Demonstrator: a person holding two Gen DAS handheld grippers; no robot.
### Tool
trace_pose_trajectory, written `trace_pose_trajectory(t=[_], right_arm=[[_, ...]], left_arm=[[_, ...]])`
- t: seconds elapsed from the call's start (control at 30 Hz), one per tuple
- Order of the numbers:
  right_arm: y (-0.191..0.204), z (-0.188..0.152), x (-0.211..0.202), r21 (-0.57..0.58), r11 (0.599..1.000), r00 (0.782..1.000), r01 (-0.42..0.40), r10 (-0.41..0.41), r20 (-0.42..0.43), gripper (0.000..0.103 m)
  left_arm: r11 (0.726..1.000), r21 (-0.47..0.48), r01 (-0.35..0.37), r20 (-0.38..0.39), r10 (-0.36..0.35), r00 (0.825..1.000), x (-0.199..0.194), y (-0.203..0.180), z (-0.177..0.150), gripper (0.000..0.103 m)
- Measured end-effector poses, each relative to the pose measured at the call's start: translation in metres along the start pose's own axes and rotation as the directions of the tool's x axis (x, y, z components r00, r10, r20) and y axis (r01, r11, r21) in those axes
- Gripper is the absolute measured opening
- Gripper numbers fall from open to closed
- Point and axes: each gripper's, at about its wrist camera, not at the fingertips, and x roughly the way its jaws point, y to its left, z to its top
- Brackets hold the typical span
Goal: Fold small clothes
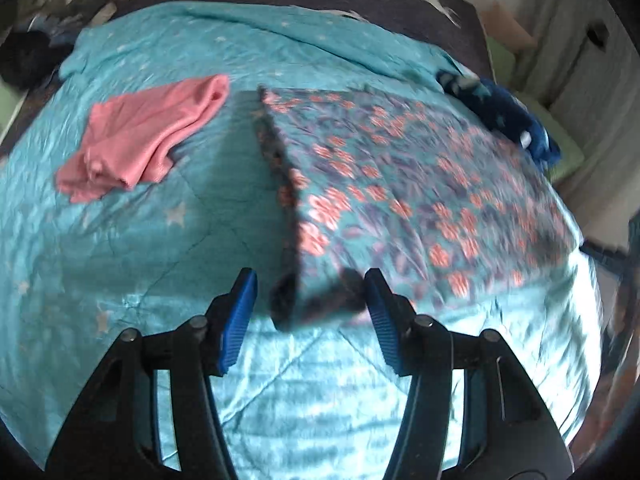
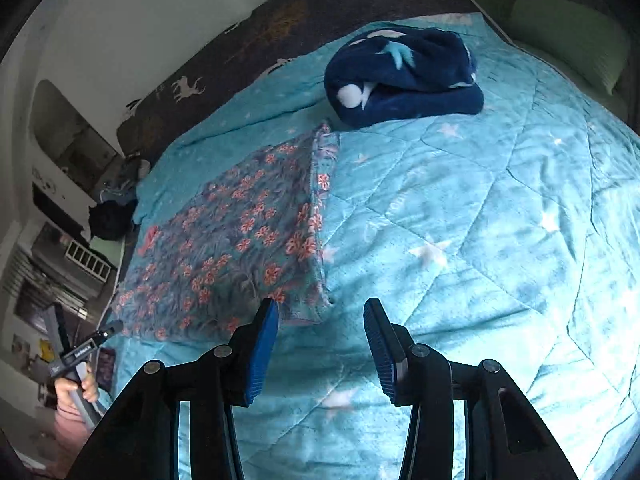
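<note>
A floral teal cloth with pink flowers [image 1: 404, 188] lies folded in a flat rectangle on the blue star quilt [image 1: 120, 240]. My left gripper [image 1: 310, 286] is open, its jaws on either side of the cloth's near left corner, just above it. The cloth also shows in the right wrist view [image 2: 236, 236]. My right gripper [image 2: 320, 316] is open and empty, close to the cloth's near right corner. A pink garment [image 1: 140, 136] lies crumpled to the left of the cloth. A folded navy fleece garment [image 2: 404, 76] sits behind the cloth.
The quilt [image 2: 480, 240] covers a bed with a dark deer-print blanket [image 2: 248, 40] at its far edge. A green pillow [image 2: 572, 32] lies at the right. Furniture and clutter stand beyond the bed's left side. The person's hand holds the left gripper's handle [image 2: 80, 376].
</note>
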Motion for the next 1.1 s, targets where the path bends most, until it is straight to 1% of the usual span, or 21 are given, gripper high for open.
trace_pose_trajectory(t=[0.07,0.1,0.13,0.17,0.2,0.23,0.33,0.37,0.4,0.47,0.5,0.6,0.63,0.67,0.7,0.73,0.77,0.83,0.93,1.03,1.1], right_arm=[[0.004,0.004,0.014,-0.022,1.0,1.0,0.011,-0.011,-0.024,0.05],[0.006,0.007,0.022,-0.021,1.0,0.999,0.019,-0.02,-0.042,0.051],[0.008,0.007,0.029,-0.018,1.0,0.998,0.022,-0.023,-0.055,0.05],[0.011,0.008,0.039,-0.022,1.0,0.997,0.016,-0.018,-0.069,0.043],[0.017,0.008,0.045,-0.033,0.999,0.997,0.028,-0.031,-0.077,0.005],[0.021,0.007,0.047,-0.033,0.997,0.994,0.068,-0.07,-0.085,0.007],[0.018,0.0,0.039,-0.013,0.991,0.989,0.132,-0.132,-0.072,0.006],[0.013,-0.003,0.037,0.002,0.99,0.987,0.138,-0.138,-0.081,0.006],[0.003,-0.006,0.039,0.036,0.991,0.987,0.133,-0.128,-0.101,0.006],[-0.011,-0.011,0.041,0.087,0.99,0.988,0.107,-0.097,-0.117,0.006],[-0.014,-0.013,0.04,0.099,0.991,0.991,0.087,-0.075,-0.114,0.007],[-0.011,-0.014,0.028,0.083,0.993,0.991,0.088,-0.078,-0.111,0.012],[-0.011,-0.015,0.023,0.08,0.992,0.99,0.093,-0.084,-0.11,0.015],[-0.01,-0.015,0.019,0.079,0.993,0.991,0.09,-0.082,-0.102,0.016],[-0.01,-0.018,0.011,0.078,0.994,0.993,0.076,-0.069,-0.091,0.019],[-0.009,-0.019,0.006,0.079,0.995,0.995,0.053,-0.047,-0.083,0.023],[-0.009,-0.021,0.002,0.081,0.996,0.996,0.034,-0.028,-0.08,0.025],[-0.007,-0.025,-0.002,0.098,0.995,0.996,-0.031,0.039,-0.085,0.035],[0.0,-0.032,0.004,0.113,0.989,0.99,-0.093,0.104,-0.099,0.041],[0.008,-0.033,0.02,0.122,0.986,0.985,-0.111,0.125,-0.117,0.042],[0.01,-0.03,0.032,0.146,0.977,0.98,-0.157,0.173,-0.102,0.042]], left_arm=[[0.999,-0.039,0.028,0.021,-0.027,0.999,0.002,0.007,0.0,0.055],[0.999,-0.048,0.016,0.032,-0.014,0.999,0.005,0.008,0.002,0.03],[0.998,-0.053,0.023,0.021,-0.022,1.0,0.009,0.007,0.002,0.009],[0.997,-0.067,0.029,0.001,-0.029,1.0,0.012,0.006,0.001,0.01],[0.997,-0.08,-0.004,-0.012,0.003,1.0,0.013,0.005,0.001,0.007],[0.997,-0.071,-0.035,-0.032,0.032,0.999,0.013,0.002,-0.001,0.006],[0.993,-0.011,-0.121,-0.041,0.12,0.992,0.004,0.002,-0.011,0.006],[0.992,-0.019,-0.126,-0.053,0.124,0.991,0.004,0.007,-0.015,0.006],[0.991,-0.029,-0.128,-0.056,0.126,0.99,0.003,0.012,-0.017,0.006],[0.982,-0.056,-0.18,-0.077,0.175,0.981,0.004,0.025,-0.023,0.005],[0.984,-0.086,-0.159,-0.074,0.153,0.986,0.001,0.031,-0.028,0.005],[0.985,-0.138,-0.102,-0.053,0.096,0.994,-0.012,0.036,-0.037,0.007],[0.986,-0.156,-0.062,-0.039,0.056,0.998,-0.019,0.036,-0.041,0.019],[0.986,-0.165,-0.037,-0.032,0.032,0.999,-0.021,0.034,-0.042,0.028],[0.985,-0.171,-0.001,-0.026,-0.003,1.0,-0.023,0.03,-0.042,0.046],[0.985,-0.17,0.038,-0.022,-0.042,0.999,-0.025,0.024,-0.044,0.056],[0.984,-0.16,0.075,-0.022,-0.079,0.997,-0.025,0.017,-0.046,0.057],[0.982,-0.15,0.113,-0.046,-0.121,0.992,-0.018,0.006,-0.046,0.058],[0.968,-0.206,0.142,-0.084,-0.162,0.983,0.002,-0.002,-0.045,0.058],[0.954,-0.253,0.159,-0.043,-0.175,0.984,0.005,-0.002,-0.038,0.058],[0.927,-0.318,0.197,-0.017,-0.214,0.977,0.011,0.003,-0.029,0.058]])
